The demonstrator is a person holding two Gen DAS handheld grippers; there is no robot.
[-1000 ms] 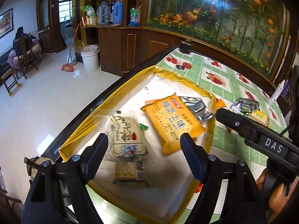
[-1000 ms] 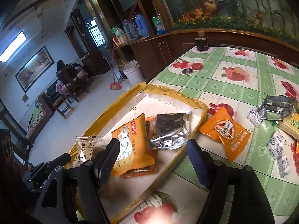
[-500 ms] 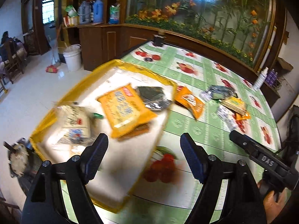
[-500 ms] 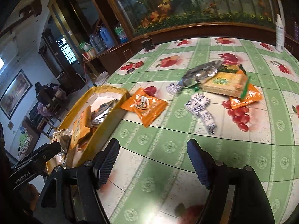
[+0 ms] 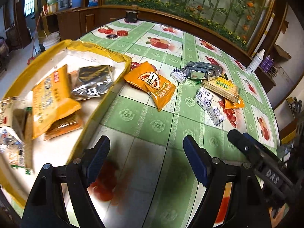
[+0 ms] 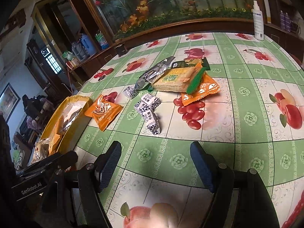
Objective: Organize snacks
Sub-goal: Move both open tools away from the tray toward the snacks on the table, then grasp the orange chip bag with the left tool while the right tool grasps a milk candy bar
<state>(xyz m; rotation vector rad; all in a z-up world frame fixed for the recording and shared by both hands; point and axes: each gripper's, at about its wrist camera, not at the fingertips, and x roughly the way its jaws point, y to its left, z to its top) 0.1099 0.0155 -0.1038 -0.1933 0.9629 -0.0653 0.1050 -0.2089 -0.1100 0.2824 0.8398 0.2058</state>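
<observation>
A yellow tray at the table's left edge holds an orange packet, a silver packet and clear-wrapped biscuits. Loose on the green fruit-print tablecloth lie an orange snack packet, a silver foil bag, a cracker pack, another orange packet and several small black-and-white candies. My left gripper is open and empty over bare cloth just right of the tray. My right gripper is open and empty, short of the candies.
A white spray bottle stands at the table's far side by a wooden ledge under a flower mural. A dark jar sits at the far edge. The floor, a white bucket and a seated person lie left of the table.
Both views have swung right, from over the tray to the open tablecloth. The loose snacks have come into view ahead; both grippers stayed open and empty.
</observation>
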